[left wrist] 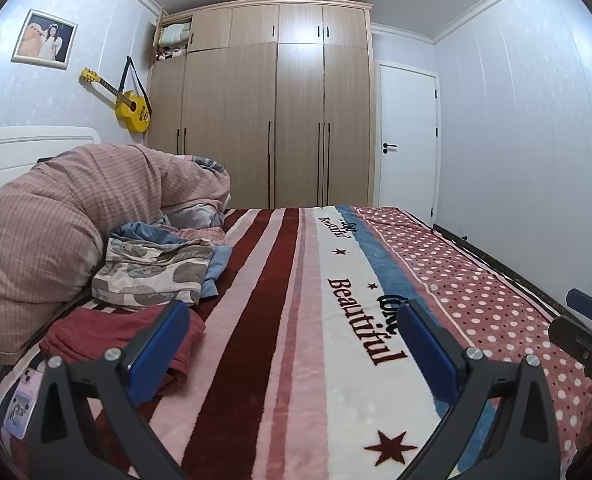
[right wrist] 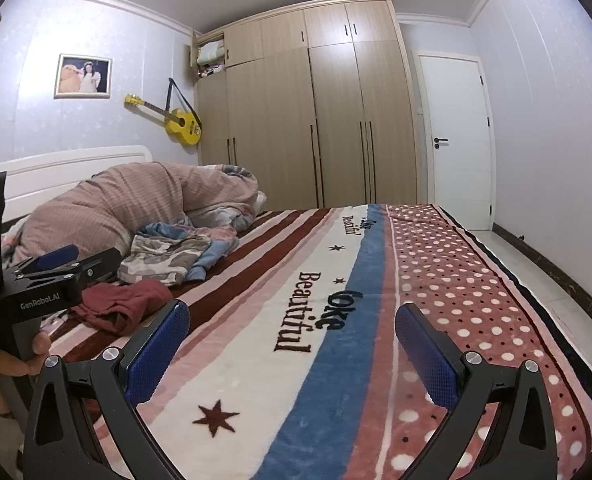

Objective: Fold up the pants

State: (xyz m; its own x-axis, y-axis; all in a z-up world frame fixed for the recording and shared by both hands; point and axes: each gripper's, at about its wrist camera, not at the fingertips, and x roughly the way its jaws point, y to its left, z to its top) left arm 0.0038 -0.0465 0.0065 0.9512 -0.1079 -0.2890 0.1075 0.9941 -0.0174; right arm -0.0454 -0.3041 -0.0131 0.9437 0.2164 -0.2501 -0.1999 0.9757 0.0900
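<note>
The red pants (left wrist: 115,336) are lying bunched up at the lower left of the frame, beside a clothes pile (left wrist: 155,272). Both the left gripper (left wrist: 291,344) and right gripper (right wrist: 291,344) are hanging wide apart, holding nothing, maybe ready to grab.

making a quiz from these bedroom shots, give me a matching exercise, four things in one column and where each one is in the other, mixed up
Things:
1. guitar
2. dark red garment
3. patterned garment
4. phone

Places:
A. bed's near left edge
B. crumpled on the blanket just ahead of the left gripper
C. hanging on the wall beside the wardrobe
D. beside the pink duvet, on a blue cloth

Pairs: 1-C, 2-B, 3-D, 4-A
</note>
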